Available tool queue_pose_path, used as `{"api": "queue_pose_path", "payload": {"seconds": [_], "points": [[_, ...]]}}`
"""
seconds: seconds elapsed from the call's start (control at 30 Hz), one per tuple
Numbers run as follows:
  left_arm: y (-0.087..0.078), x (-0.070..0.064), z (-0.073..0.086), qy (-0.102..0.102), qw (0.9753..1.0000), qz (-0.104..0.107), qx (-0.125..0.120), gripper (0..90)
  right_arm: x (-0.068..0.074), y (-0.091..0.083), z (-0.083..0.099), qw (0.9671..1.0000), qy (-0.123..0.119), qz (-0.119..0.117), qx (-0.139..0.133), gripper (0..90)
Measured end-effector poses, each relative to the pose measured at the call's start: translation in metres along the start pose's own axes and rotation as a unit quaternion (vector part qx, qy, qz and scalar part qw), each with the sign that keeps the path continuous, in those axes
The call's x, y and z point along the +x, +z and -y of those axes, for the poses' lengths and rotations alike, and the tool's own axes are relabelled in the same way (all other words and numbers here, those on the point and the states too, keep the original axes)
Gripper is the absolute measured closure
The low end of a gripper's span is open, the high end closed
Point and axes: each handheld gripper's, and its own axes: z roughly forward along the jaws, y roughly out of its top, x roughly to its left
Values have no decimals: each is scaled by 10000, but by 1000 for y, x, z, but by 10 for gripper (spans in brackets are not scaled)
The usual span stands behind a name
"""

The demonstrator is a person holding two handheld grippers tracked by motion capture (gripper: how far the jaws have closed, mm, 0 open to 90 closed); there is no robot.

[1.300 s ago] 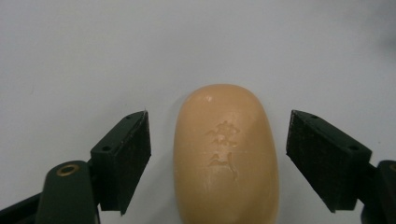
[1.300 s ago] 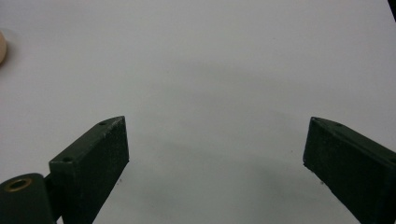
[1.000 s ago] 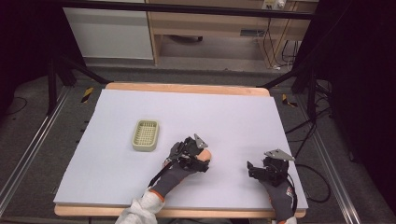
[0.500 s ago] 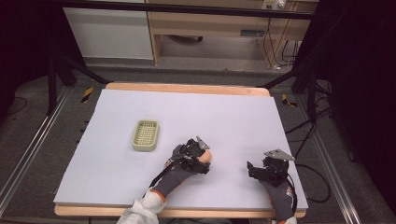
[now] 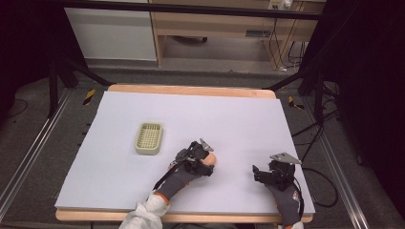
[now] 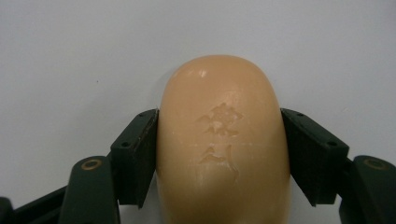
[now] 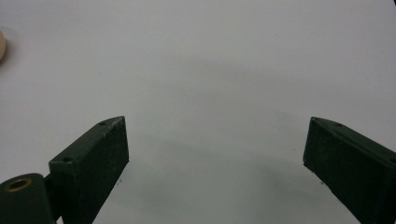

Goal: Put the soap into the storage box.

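High view: we are seeing the left gripper (image 5: 206,157) sitting near the middle of the white surface (image 5: 229,119), its fingers pinching a peach-coloured soap bar (image 5: 208,161). Against the picture from a second ago the gripper and the gloved left hand (image 5: 184,172) are sitting in nearly the same spot, shifted only a trace toward the near edge; the soap is travelling with them. A pale green slotted soap dish (image 5: 149,138) is lying apart from the gripper, further left and slightly farther from us, unmoved since the earlier pictures. The right gripper (image 5: 260,172) is resting near the front right corner of the surface, in the same place as before, with its grey three-cornered plate on top.

Left gripper view: we are looking along the two black fingers (image 6: 135,158), which are pressing against the long flanks of the soap bar (image 6: 222,144). The bar is rounded, with an embossed mark on its upper face, and it is reaching out past the fingertips over the white surface (image 6: 70,56). We cannot tell whether it is touching the surface.

Right gripper view: the right gripper (image 7: 215,149) is showing its fingers (image 7: 95,156) spread wide with nothing between them, bare surface (image 7: 210,70) beneath. A sliver of the soap bar (image 7: 2,45) is peeking in at the left edge.
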Motion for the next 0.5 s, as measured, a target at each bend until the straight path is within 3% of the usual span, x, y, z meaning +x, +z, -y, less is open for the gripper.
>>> {"api": "queue_pose_path", "payload": {"seconds": [0.5], "points": [[-6, 1, 0, -12, 9999, -84, -53, 315, 0, 0, 0, 10000, -17, -21, 13, 71]]}}
